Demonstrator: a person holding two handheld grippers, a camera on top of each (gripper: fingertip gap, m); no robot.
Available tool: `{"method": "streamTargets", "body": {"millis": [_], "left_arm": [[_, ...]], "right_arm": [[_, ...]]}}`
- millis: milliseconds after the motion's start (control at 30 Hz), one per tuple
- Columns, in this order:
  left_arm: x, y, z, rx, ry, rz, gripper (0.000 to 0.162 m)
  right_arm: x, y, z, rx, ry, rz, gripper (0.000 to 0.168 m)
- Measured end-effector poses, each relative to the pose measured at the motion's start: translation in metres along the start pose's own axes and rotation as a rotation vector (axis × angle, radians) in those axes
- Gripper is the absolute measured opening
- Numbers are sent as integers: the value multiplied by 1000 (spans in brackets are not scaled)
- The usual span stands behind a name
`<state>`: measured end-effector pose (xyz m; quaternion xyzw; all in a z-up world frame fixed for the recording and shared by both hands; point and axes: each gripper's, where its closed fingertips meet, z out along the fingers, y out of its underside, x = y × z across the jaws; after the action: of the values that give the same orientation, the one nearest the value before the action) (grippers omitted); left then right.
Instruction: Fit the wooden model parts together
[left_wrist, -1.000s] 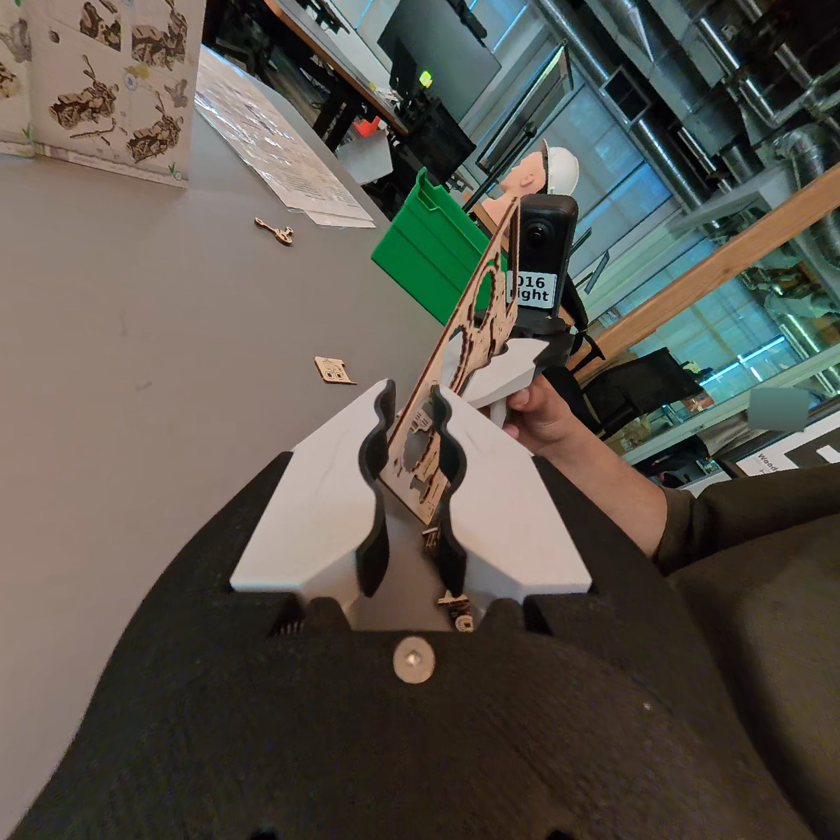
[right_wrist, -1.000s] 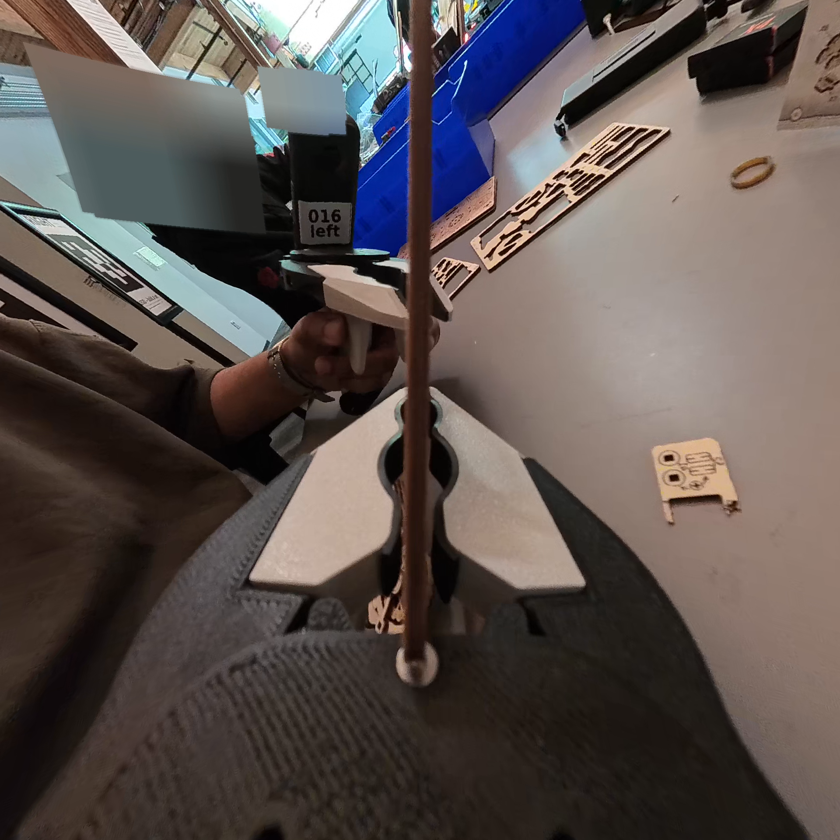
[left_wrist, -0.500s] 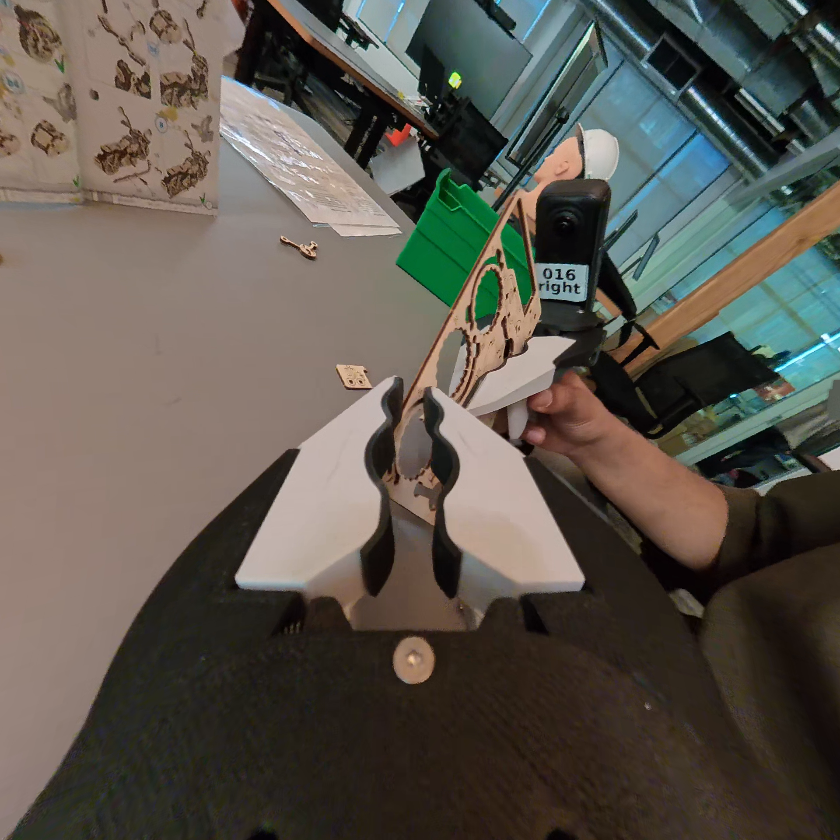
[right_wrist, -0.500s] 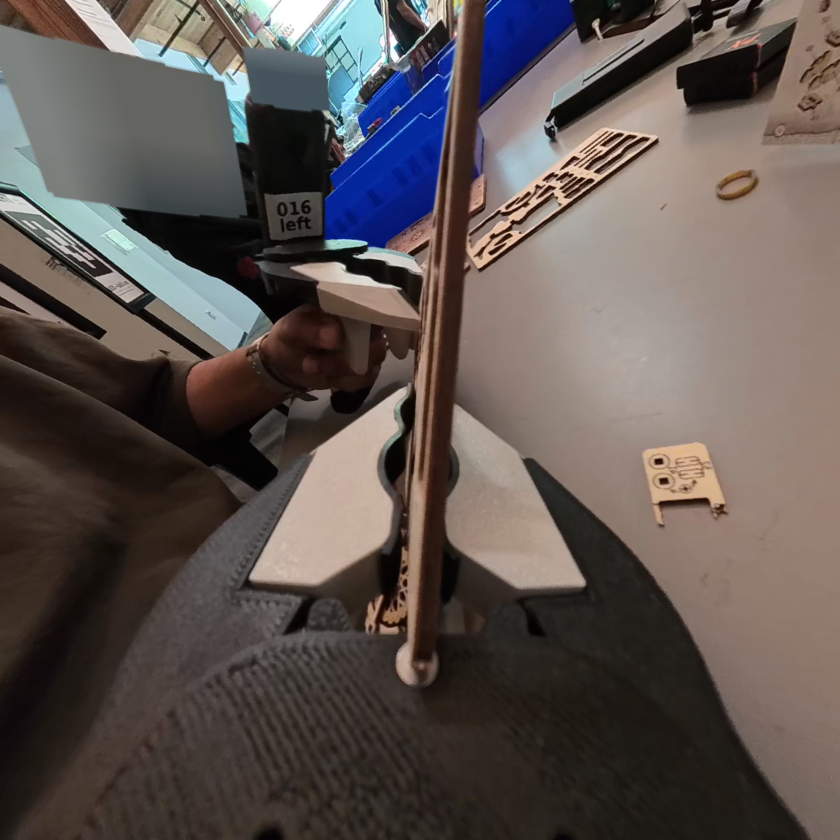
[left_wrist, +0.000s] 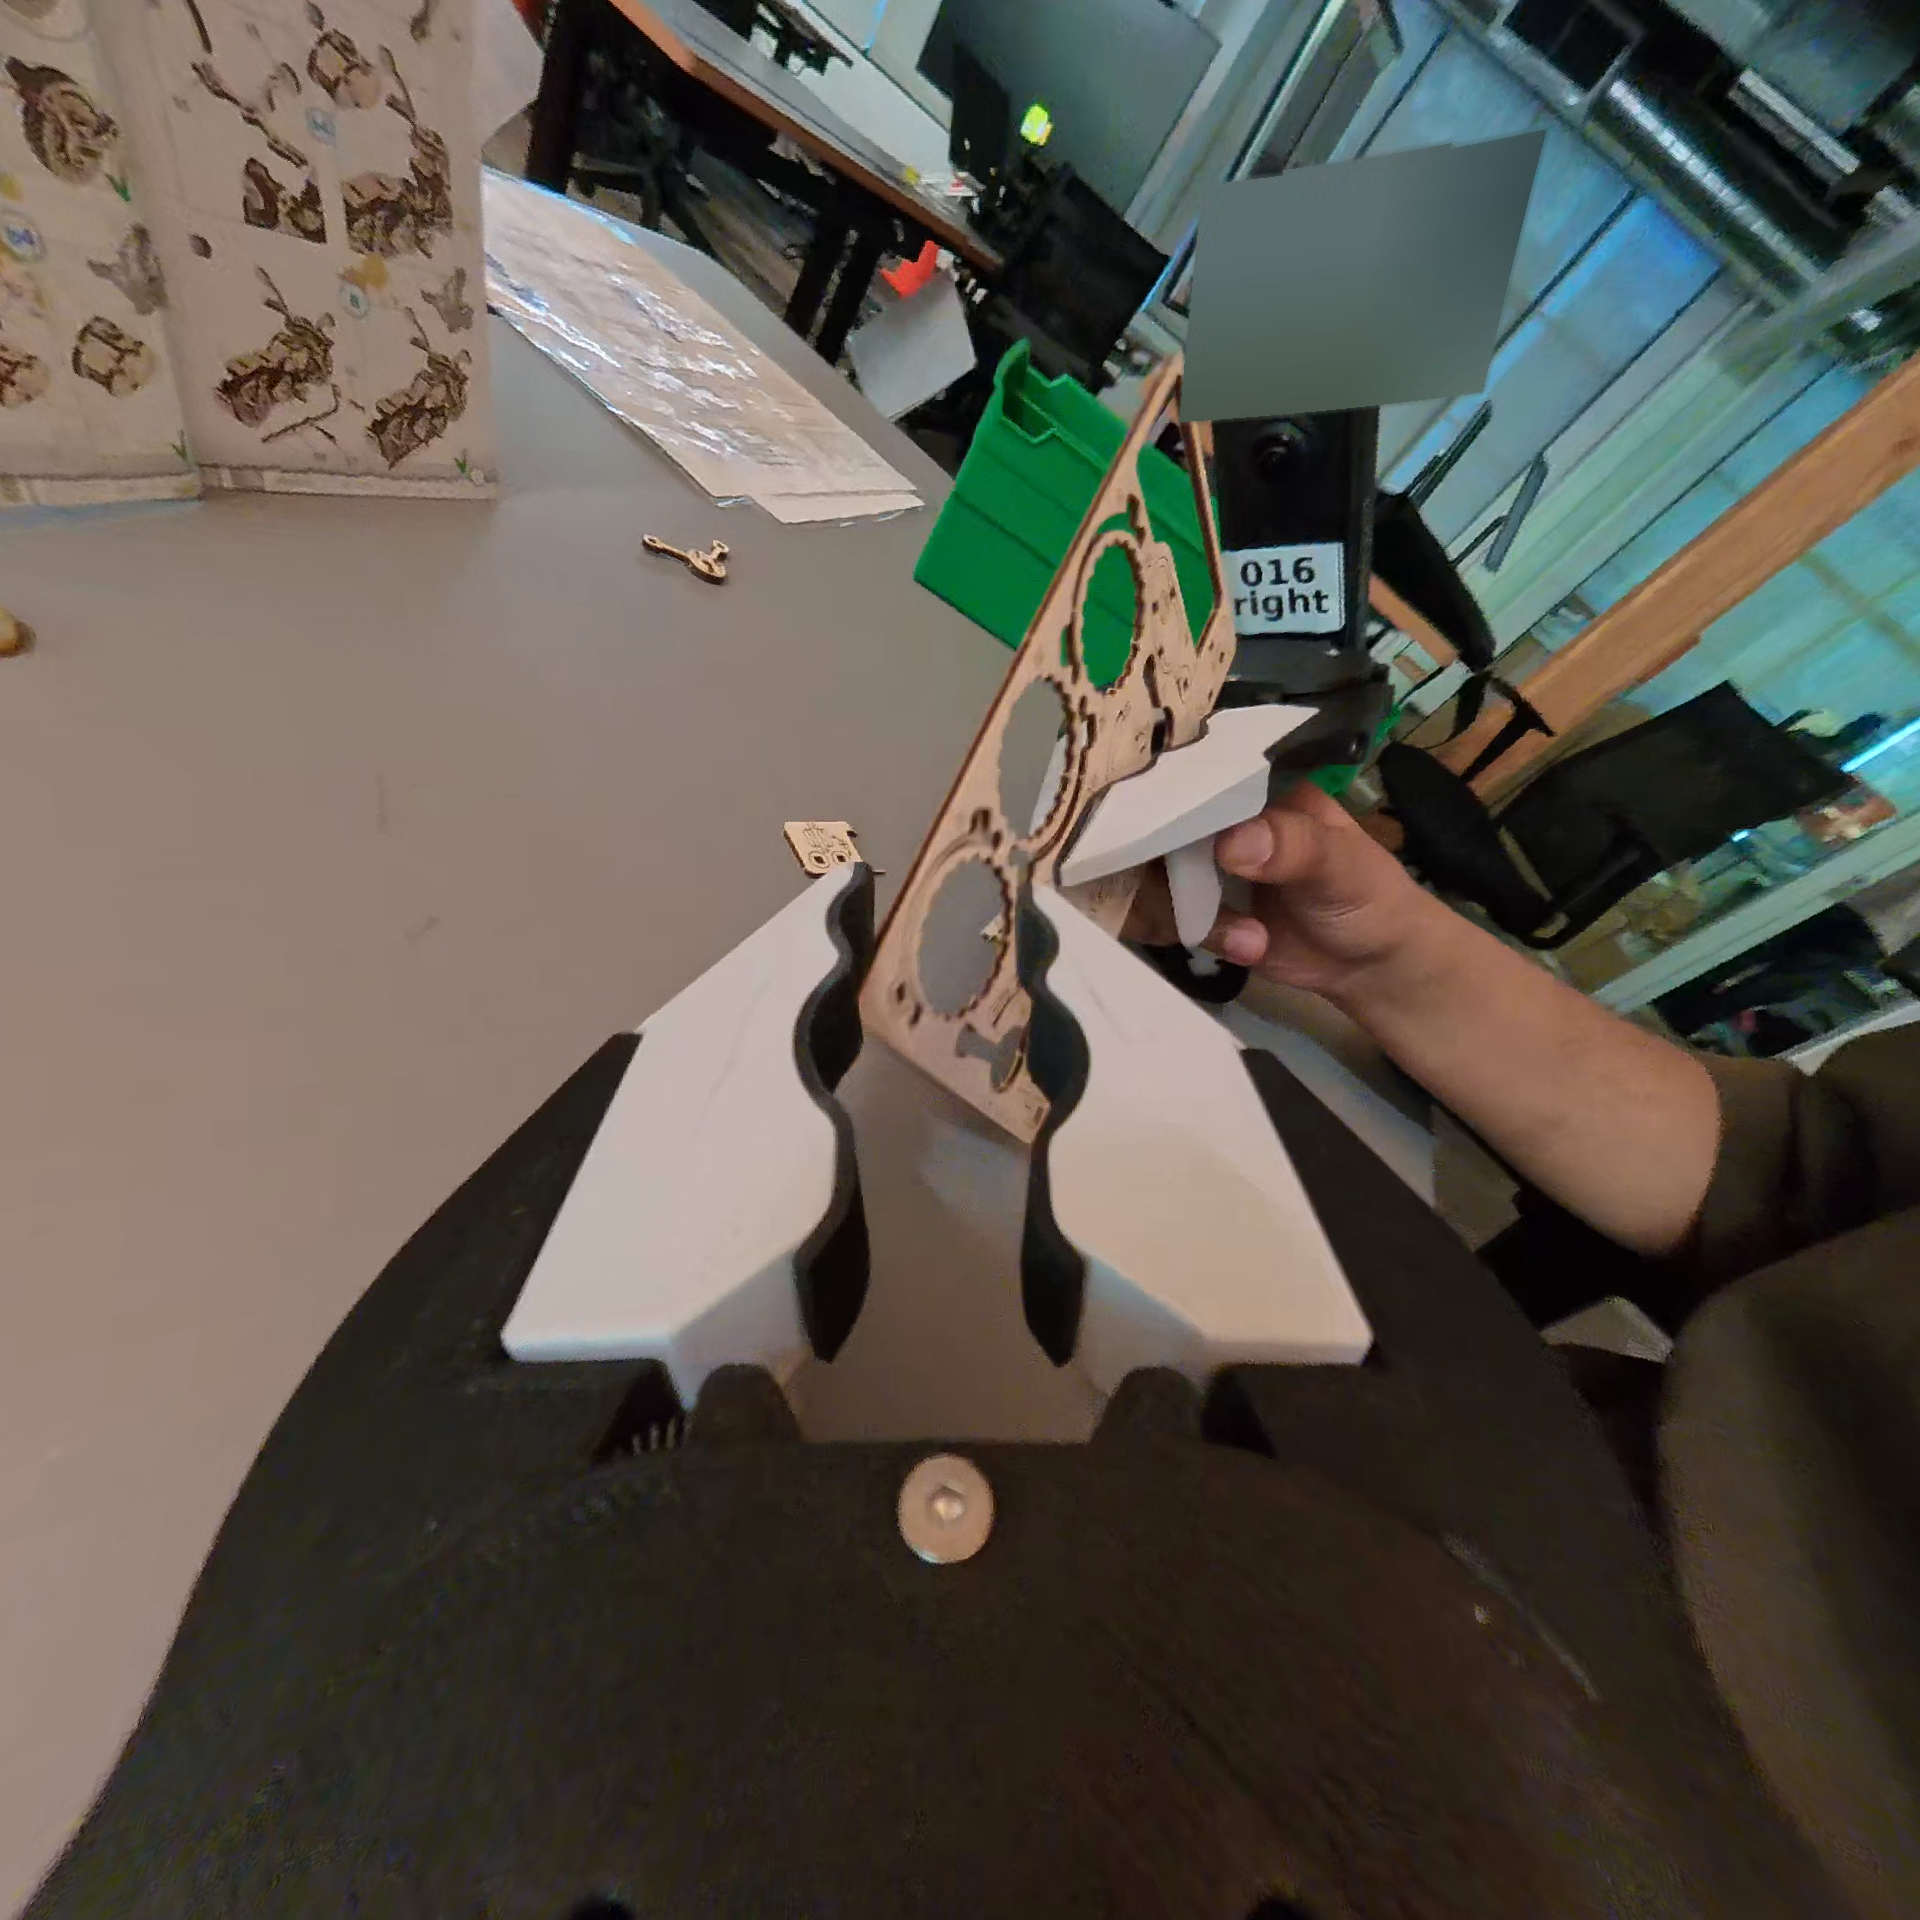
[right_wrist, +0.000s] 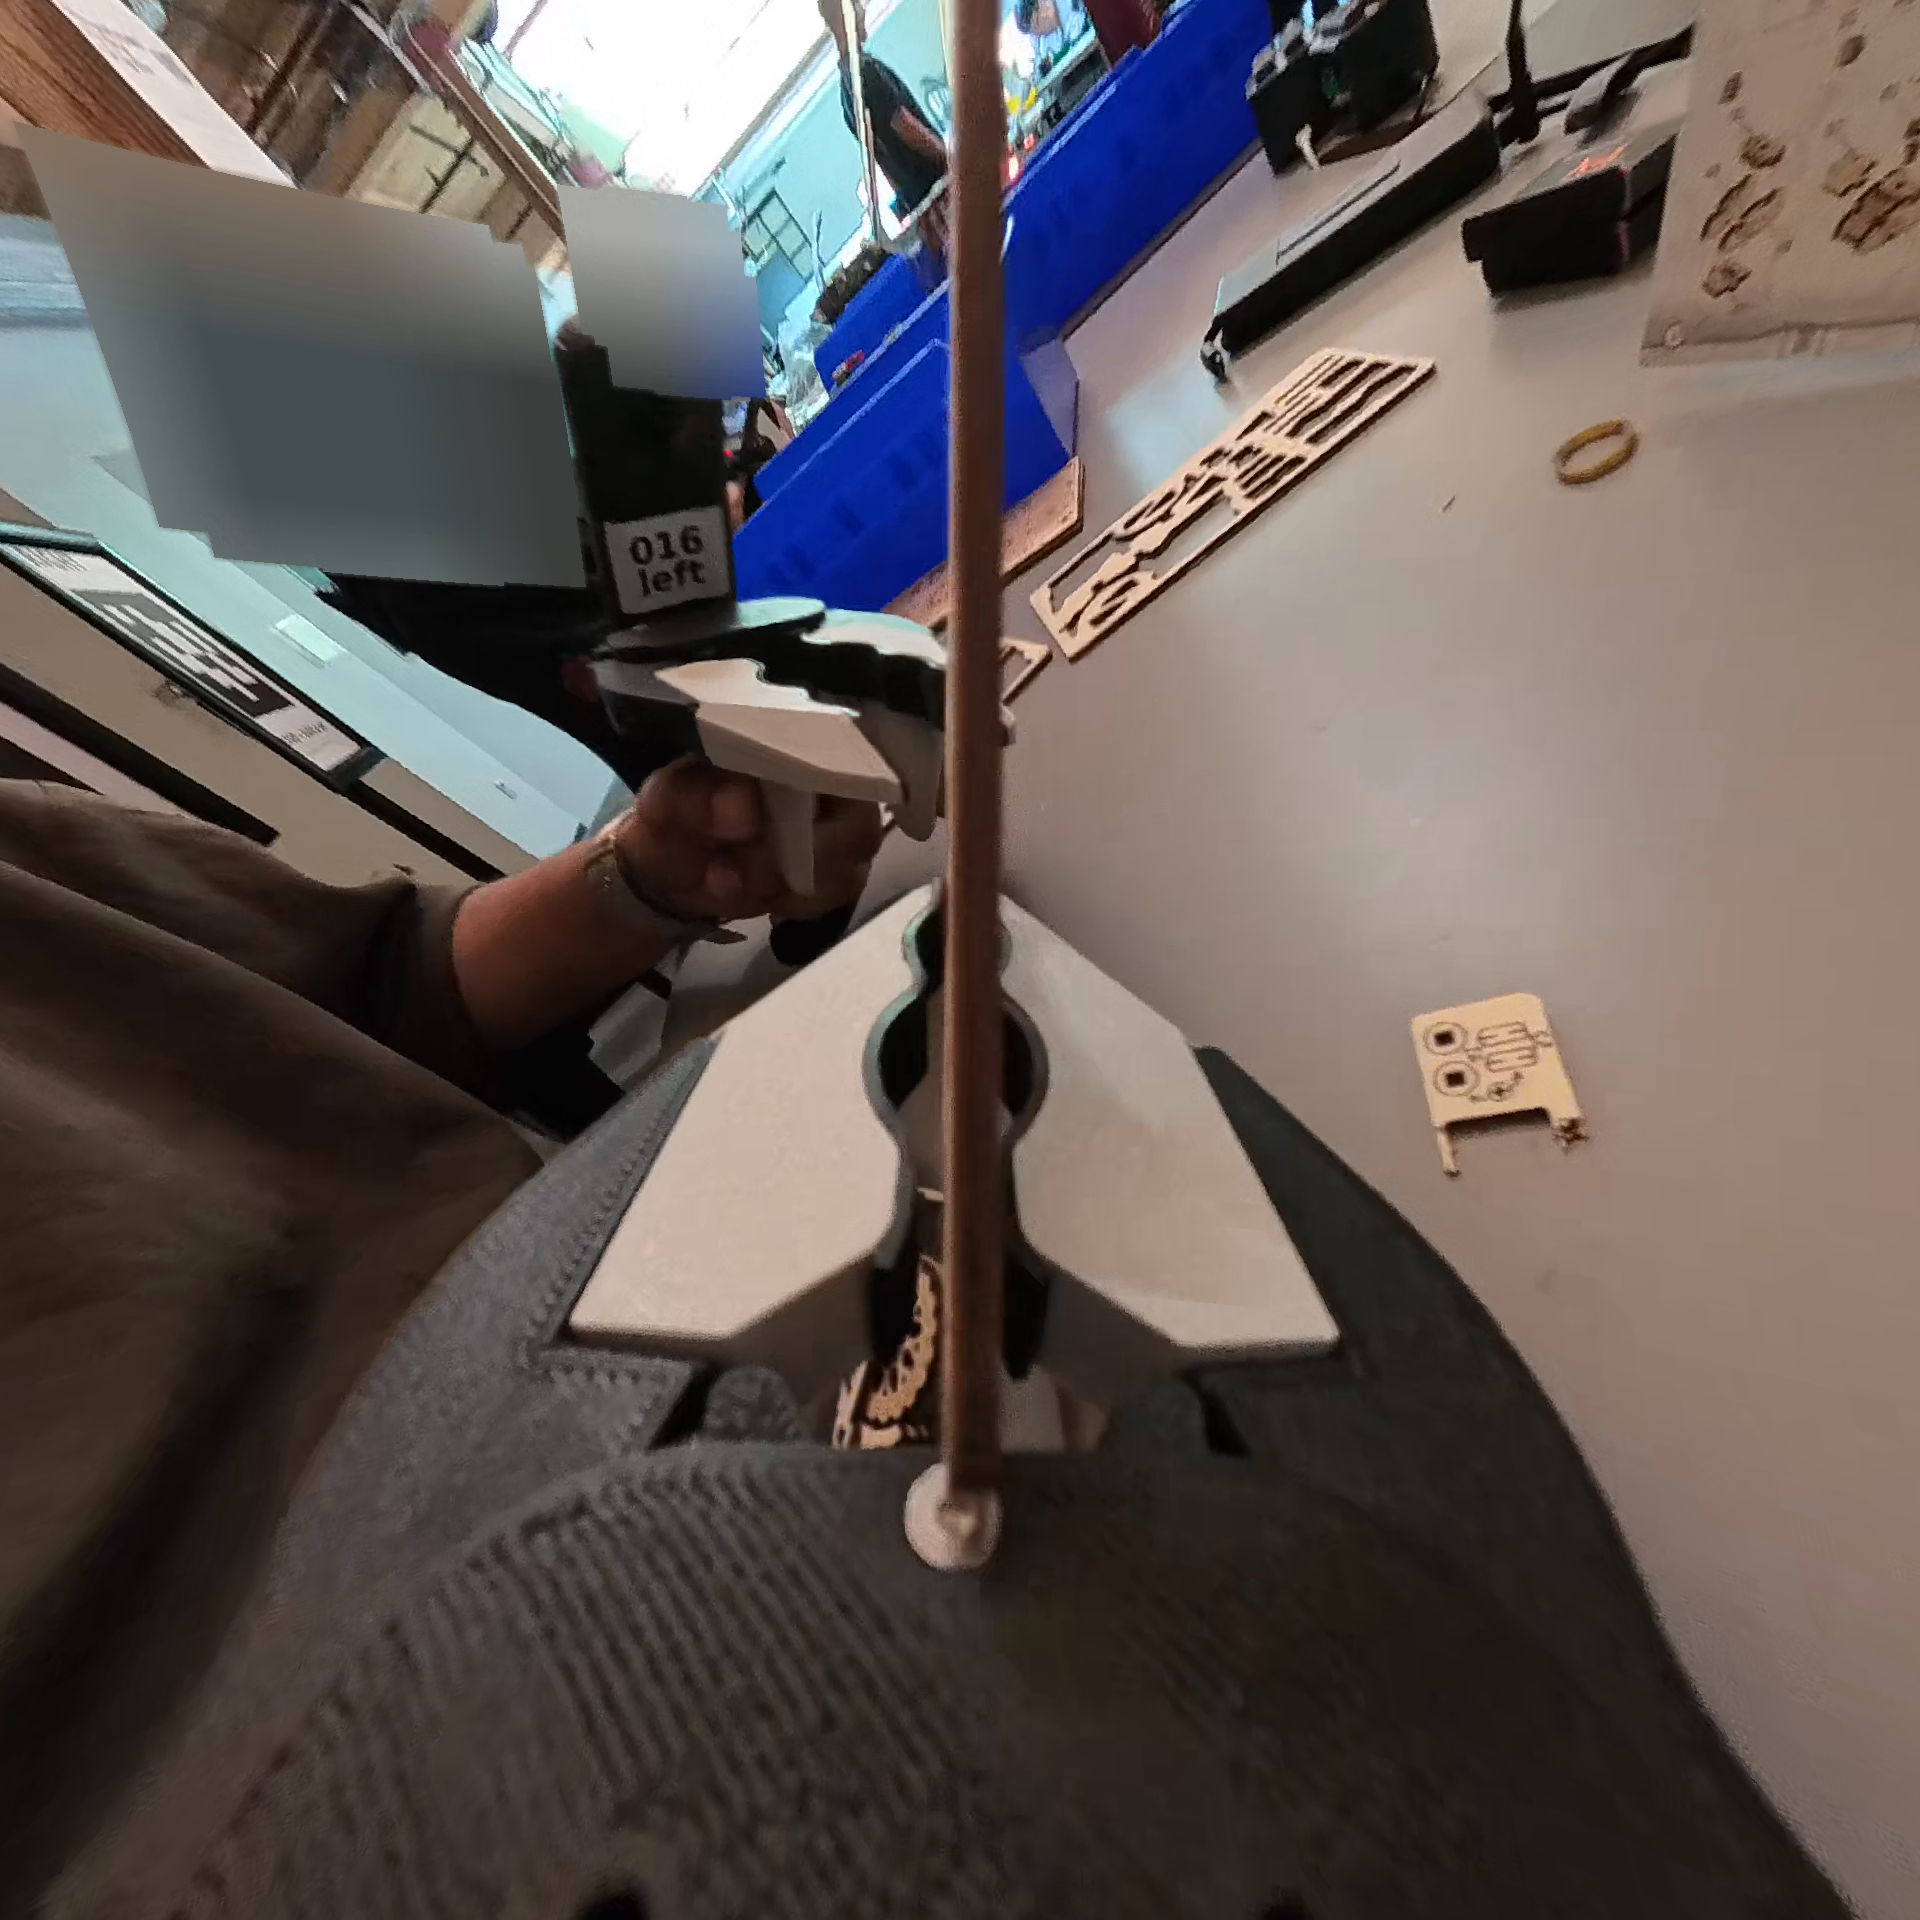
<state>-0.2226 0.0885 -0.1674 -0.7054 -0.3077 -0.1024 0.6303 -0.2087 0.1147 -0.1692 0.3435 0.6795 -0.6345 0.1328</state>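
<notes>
A thin laser-cut wooden sheet (left_wrist: 1101, 717) with round gear-shaped holes stands upright above the grey table (left_wrist: 312, 831). My right gripper (right_wrist: 971, 914) is shut on it, and in the right wrist view I see the sheet edge-on (right_wrist: 971, 623). My left gripper (left_wrist: 945, 904) is open, and the sheet's lower corner sits between its fingers, close to the right pad. The right gripper also shows in the left wrist view (left_wrist: 1174, 810), held by a hand. The left gripper shows in the right wrist view (right_wrist: 894, 707), beside the sheet.
A small wooden part (left_wrist: 824, 842) lies on the table, also in the right wrist view (right_wrist: 1496, 1070). A key-shaped piece (left_wrist: 688, 556), instruction sheets (left_wrist: 239, 260) and a green bin (left_wrist: 1039, 499) lie farther off. A punched-out wooden frame (right_wrist: 1236, 499), a ring (right_wrist: 1595, 452) and blue bins (right_wrist: 914, 457) lie beyond.
My left jaws have opened wider around the sheet's corner. The small wooden bit seen at their base is gone from view. The sheet's face has turned more toward the left camera.
</notes>
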Motion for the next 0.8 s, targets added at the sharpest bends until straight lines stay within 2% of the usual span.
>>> {"method": "streamTargets", "body": {"millis": [67, 200, 567, 800], "left_arm": [[-2, -4, -4, 22, 23, -22, 23], [-5, -8, -12, 26, 52, -6, 10], [-5, 13, -8, -109, 25, 156, 7], [-2, 14, -11, -123, 72, 131, 5]], "right_arm": [[0, -6, -5, 36, -15, 20, 2], [3, -9, -11, 55, -29, 50, 2], [1, 8, -2, -53, -35, 41, 2], [0, 9, -2, -56, -53, 54, 2]]}}
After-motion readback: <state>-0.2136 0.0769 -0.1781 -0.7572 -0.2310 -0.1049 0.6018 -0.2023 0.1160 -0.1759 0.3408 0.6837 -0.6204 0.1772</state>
